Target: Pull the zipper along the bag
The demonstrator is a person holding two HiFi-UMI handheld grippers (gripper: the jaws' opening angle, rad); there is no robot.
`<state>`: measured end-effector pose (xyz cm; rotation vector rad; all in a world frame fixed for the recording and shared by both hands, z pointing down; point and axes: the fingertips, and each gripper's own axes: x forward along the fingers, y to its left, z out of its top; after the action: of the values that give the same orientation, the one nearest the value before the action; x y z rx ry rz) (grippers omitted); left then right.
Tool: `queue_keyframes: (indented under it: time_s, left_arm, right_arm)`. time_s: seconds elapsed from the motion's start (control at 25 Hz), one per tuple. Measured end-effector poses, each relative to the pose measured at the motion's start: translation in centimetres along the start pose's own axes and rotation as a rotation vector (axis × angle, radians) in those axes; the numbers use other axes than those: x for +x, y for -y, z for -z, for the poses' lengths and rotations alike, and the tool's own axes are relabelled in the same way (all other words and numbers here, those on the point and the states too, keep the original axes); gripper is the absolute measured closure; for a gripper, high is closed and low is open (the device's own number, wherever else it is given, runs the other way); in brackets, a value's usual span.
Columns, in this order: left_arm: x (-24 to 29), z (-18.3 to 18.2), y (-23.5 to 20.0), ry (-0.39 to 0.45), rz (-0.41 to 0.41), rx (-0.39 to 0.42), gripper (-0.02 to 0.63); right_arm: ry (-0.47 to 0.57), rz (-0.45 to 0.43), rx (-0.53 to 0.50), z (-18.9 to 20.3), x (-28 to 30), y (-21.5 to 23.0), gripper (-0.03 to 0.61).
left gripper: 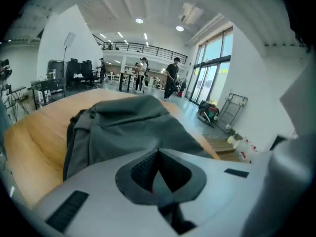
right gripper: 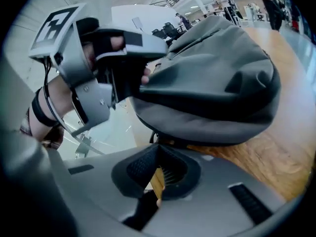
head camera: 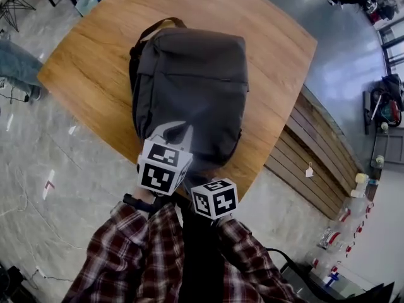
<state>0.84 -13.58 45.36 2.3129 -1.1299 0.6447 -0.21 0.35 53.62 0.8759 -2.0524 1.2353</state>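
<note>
On the light wooden table [head camera: 278, 49], the dark grey fabric backpack [head camera: 189, 81] lay flat. The left gripper [head camera: 175, 131] was clenched on its near-end fabric. The right gripper [right gripper: 158, 148] was closed and empty just below that edge.

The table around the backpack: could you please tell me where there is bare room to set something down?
Bare table lies left of the backpack and right of it, plus a strip beyond its handle. The near corner is crowded: the left gripper and right gripper meet there.
</note>
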Motion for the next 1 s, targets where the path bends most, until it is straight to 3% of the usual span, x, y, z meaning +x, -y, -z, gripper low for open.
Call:
queue_keyframes:
  time_s: [0.12, 0.2, 0.8, 1.0]
  left_arm:
    - [1.4, 4.6, 0.3, -0.086, -0.014, 0.126, 0.603]
    - [1.6, 5.6, 0.1, -0.093, -0.026, 0.169, 0.603]
    - [1.6, 6.4, -0.1, -0.076, 0.027, 0.185, 0.604]
    - [1.5, 6.5, -0.2, -0.073, 0.064, 0.175, 0.603]
  right_arm:
    - [-0.003, -0.001, -0.020, 0.4, -0.3, -0.1, 0.569]
    - [-0.003, 0.010, -0.046, 0.5, -0.4, 0.0, 0.569]
    - [0.004, 0.181, -0.108, -0.5, -6.5, 9.3, 0.567]
    - [0.004, 0.266, -0.123, -2.2, -7.5, 14.3, 0.561]
